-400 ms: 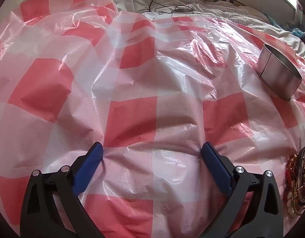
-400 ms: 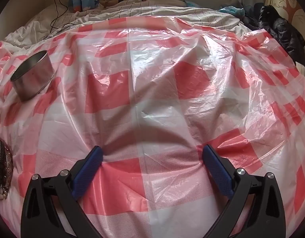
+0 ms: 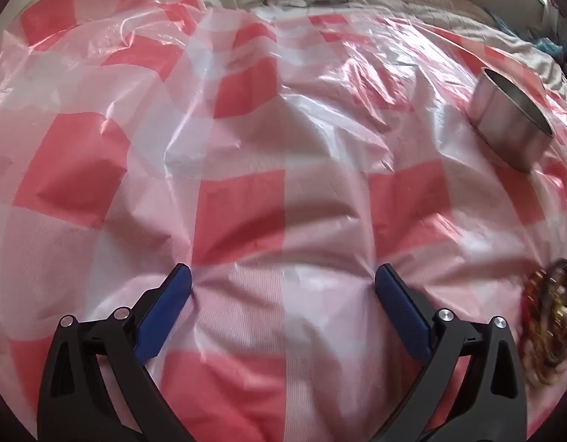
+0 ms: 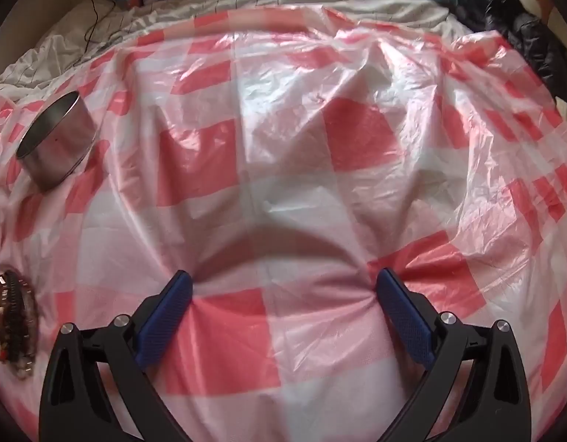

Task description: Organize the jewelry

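A heap of jewelry (image 3: 550, 316), beads and chains in brown, gold and white, lies on the red-and-white checked plastic sheet (image 3: 246, 213) at the right edge of the left wrist view. The same jewelry heap (image 4: 12, 328) shows at the left edge of the right wrist view. A round steel tin (image 3: 508, 125) stands farther back, and this tin (image 4: 56, 140) appears upper left in the right wrist view. My left gripper (image 3: 283, 276) is open, its blue pads pressing tips into the sheet. My right gripper (image 4: 283, 280) is open too, tips on the sheet, nothing between them.
The plastic sheet covers a bed with white crumpled bedding (image 4: 320, 0) behind it. A black cable (image 4: 95, 11) runs over the bedding at the back left. Dark clothing (image 4: 530, 40) is piled at the far right.
Both grippers have shifted slightly; the jewelry heap shows more fully at each view's edge and the tin sits a little nearer. Both grippers stay wide open.
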A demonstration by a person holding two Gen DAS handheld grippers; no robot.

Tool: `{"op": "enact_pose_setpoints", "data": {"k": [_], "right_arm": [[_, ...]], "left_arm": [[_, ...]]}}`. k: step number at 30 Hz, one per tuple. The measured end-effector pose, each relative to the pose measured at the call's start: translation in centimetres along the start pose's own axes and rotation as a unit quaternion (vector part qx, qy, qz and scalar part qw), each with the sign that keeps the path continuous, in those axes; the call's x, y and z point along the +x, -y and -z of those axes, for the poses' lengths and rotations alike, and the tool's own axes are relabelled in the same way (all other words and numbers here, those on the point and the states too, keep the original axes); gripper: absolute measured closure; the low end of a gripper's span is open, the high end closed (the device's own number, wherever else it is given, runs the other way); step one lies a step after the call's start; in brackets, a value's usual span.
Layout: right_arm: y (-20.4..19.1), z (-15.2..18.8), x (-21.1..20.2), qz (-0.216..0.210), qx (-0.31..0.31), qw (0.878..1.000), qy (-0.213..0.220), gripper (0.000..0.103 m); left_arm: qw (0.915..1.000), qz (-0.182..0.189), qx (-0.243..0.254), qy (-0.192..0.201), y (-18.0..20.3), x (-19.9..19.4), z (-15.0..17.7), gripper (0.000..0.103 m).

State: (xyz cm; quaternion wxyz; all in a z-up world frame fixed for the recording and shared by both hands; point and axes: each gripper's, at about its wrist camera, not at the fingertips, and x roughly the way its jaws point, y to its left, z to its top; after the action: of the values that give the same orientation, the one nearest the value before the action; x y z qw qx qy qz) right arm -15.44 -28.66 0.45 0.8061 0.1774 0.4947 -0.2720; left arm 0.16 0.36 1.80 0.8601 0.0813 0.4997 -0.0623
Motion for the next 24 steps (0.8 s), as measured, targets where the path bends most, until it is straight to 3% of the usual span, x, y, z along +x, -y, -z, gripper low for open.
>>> {"op": "enact_pose_setpoints", "data": {"k": [2, 4, 8, 11, 13, 15, 17, 19, 24], "right_arm": [[-1.2, 1.5, -3.4, -0.057, 0.011, 0.997, 0.046, 0.007], [-3.3, 3.5, -6.4, -0.071, 0.004, 0.994, 0.086, 0.007], [-8.4, 7.8, -10.1, -0.126, 0.000, 0.987, 0.104, 0.007], [-11.6, 9.0, -12.4, -0.026, -0.048, 0.991, 0.119, 0.007], [-11.8, 9.3, -14.1, -0.046, -0.041, 0.989, 0.131, 0.007], [-11.4, 9.9, -15.3, -0.063, -0.024, 0.988, 0.140, 0.007], [-11.3, 10.6, -15.2, -0.045, -0.012, 0.989, 0.144, 0.007], [-11.7, 11.0, -14.2, -0.025, -0.022, 0.992, 0.122, 0.007], [-12.3, 11.3, -13.8, -0.018, -0.035, 0.993, 0.113, 0.007]], "left_arm": [[0.9998, 0.005, -0.005, 0.021, -0.1, -2.7, 0.5, 0.007], [0.9990, -0.004, 0.006, 0.043, 0.6, -6.2, 1.6, 0.007], [0.9980, 0.011, 0.012, 0.060, 3.2, -10.8, 4.8, 0.007], [0.9979, 0.010, 0.016, 0.062, 4.5, -12.1, 7.4, 0.007], [0.9981, 0.019, 0.014, 0.057, 5.0, -12.6, 8.7, 0.007], [0.9977, 0.003, 0.007, 0.067, 5.4, -13.2, 9.4, 0.007], [0.9975, 0.004, -0.009, 0.071, 4.8, -13.4, 9.7, 0.007], [0.9986, 0.007, -0.012, 0.051, 4.7, -12.5, 9.6, 0.007], [0.9998, -0.006, -0.004, 0.019, 4.7, -10.8, 9.4, 0.007]]}}
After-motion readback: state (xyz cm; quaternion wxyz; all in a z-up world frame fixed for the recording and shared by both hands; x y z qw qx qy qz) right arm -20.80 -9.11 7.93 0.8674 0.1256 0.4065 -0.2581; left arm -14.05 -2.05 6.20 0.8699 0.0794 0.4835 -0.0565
